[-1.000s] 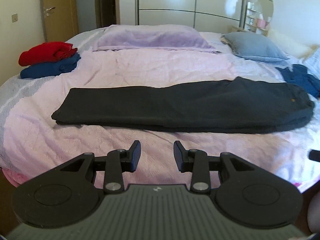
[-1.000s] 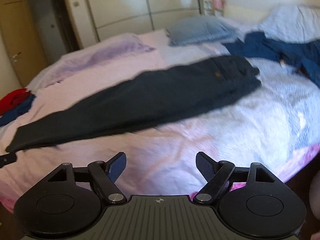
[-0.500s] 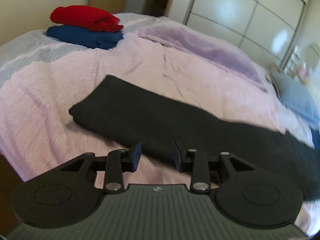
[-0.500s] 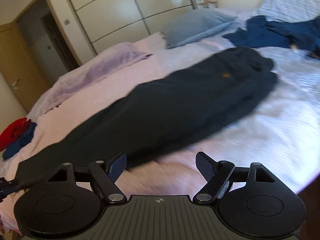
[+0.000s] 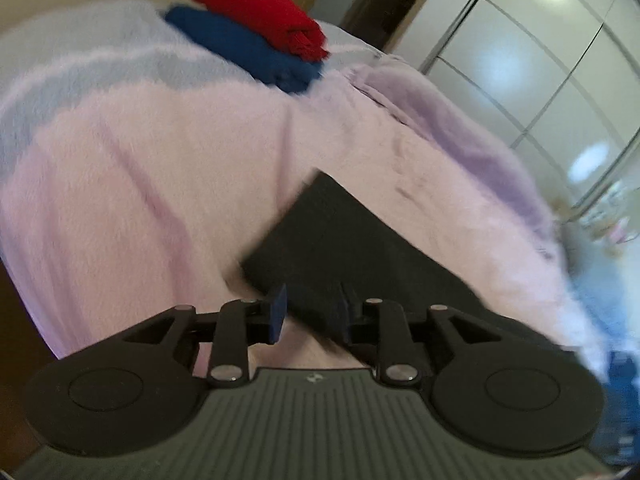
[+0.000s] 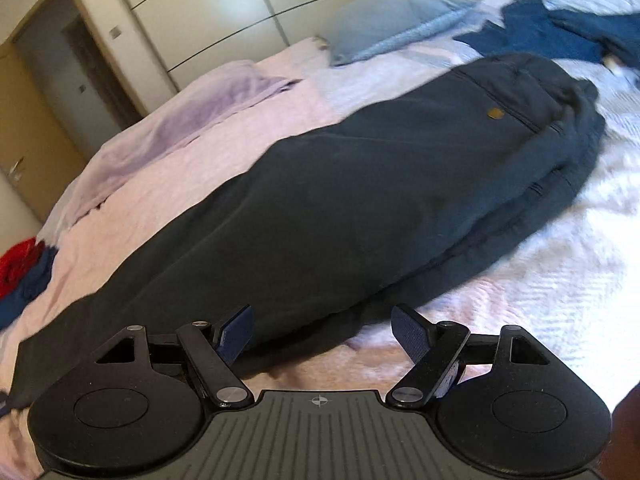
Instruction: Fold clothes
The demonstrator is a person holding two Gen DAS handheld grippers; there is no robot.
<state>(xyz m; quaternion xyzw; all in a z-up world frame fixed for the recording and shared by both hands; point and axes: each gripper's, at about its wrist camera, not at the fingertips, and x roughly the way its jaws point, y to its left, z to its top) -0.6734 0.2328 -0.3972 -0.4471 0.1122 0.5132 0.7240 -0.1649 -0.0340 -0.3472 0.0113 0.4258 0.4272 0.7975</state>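
Dark trousers (image 6: 360, 200), folded lengthwise, lie across the pink bedspread (image 6: 540, 300). Their waist end with a brown button is at the right in the right wrist view. Their leg end (image 5: 340, 240) shows in the left wrist view. My left gripper (image 5: 312, 312) is open, low over the near corner of the leg end, with its right finger over the cloth. My right gripper (image 6: 324, 332) is open wide and empty, just at the trousers' near edge around the middle.
A folded red garment (image 5: 256, 12) lies on a folded blue one (image 5: 240, 52) at the bed's far left. A lilac pillow (image 6: 192, 116), a blue pillow (image 6: 392, 16) and a crumpled blue garment (image 6: 552, 32) lie at the back. Wardrobe doors stand behind.
Both grippers have moved forward and down to the trousers. The left has swung to the leg end, and its fingers have opened a little. The right has closed in on the near edge.
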